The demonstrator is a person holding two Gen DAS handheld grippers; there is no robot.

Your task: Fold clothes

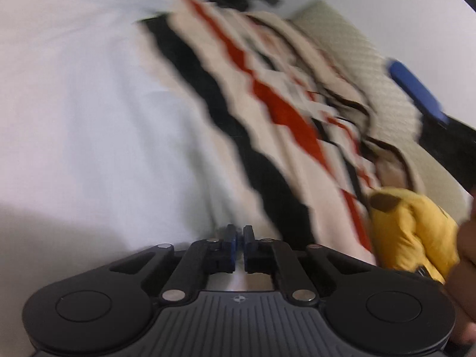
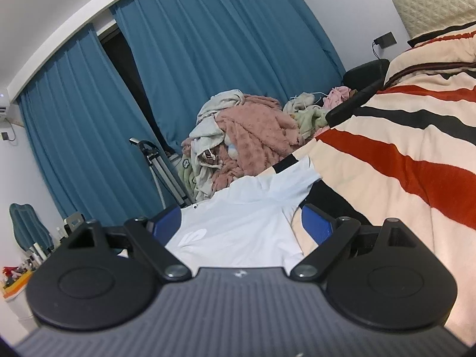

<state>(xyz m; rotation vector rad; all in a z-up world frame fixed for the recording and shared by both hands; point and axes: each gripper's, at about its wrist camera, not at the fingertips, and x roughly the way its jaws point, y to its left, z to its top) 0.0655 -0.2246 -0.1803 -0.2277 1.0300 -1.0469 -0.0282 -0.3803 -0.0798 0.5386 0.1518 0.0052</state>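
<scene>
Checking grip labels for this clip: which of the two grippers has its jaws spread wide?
The right gripper: its blue-padded fingers stand far apart over the white shirt. The left gripper has its fingers pressed together.

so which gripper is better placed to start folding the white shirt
Right, probably. The right gripper is open with the white shirt lying between its fingers; the left gripper is shut at the shirt's edge.

no readable text anywhere tbh, just a pale logo blob on the white shirt point(image 2: 238, 226), way too blurry to make out
</scene>
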